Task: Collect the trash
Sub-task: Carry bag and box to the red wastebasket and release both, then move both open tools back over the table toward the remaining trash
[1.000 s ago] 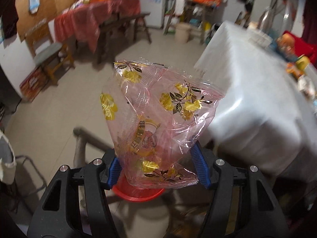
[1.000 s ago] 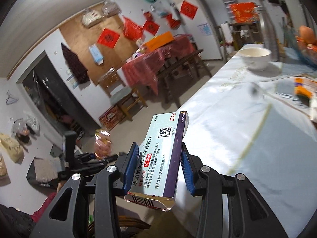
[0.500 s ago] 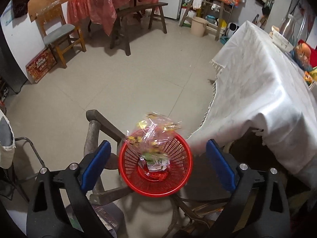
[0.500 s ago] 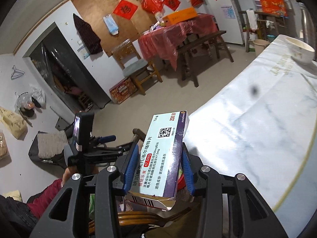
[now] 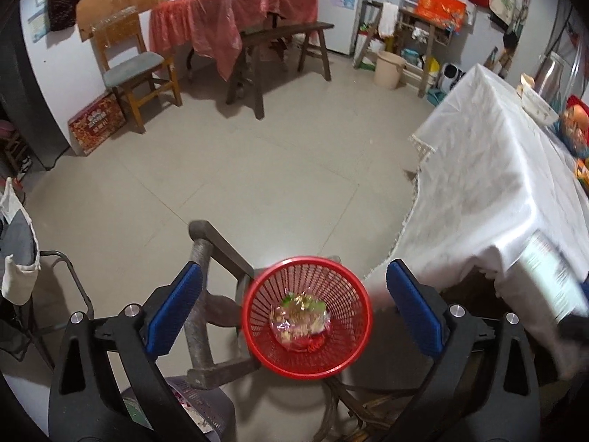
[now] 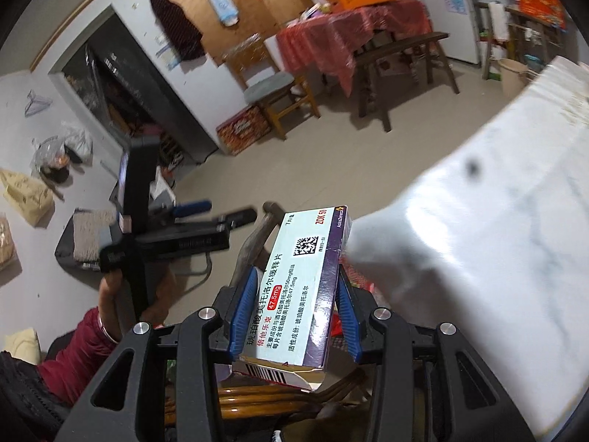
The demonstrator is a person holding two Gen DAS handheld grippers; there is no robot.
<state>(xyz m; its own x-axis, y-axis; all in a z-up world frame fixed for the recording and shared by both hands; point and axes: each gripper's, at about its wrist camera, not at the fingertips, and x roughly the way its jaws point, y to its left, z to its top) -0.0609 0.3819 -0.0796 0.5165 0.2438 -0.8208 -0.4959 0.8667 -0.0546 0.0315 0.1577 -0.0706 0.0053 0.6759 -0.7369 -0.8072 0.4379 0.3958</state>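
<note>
My left gripper (image 5: 294, 302) hangs over the red basket (image 5: 307, 316), its blue pads spread wide with nothing between them; the jaws have just been opening. The pink flowered wrapper (image 5: 299, 318) lies crumpled at the bottom of the basket, on other scraps. The basket sits low on the floor, just beside the draped corner of the tabletop (image 5: 489, 191) on the right and against a dark wooden frame (image 5: 210, 258) on the left.

My right gripper (image 6: 292, 318) is clamped on the medicine box (image 6: 302, 287), pads pressing both long sides, the torn flap end nearest the camera. In the left wrist view the box shows only as a blur at the far right edge, beside the tablecloth, so I judge it is not yet over the basket.

The step in hand, as I read it, is getting this box in. To do it well I should clear the left gripper aside first, since it sits right over the mouth. Then I bring the box over the middle of the rim, clear of the hanging cloth, and tilt its long axis downward before letting go. Dropped flat or near the rim, a light carton could bridge the opening or bounce out.
</note>
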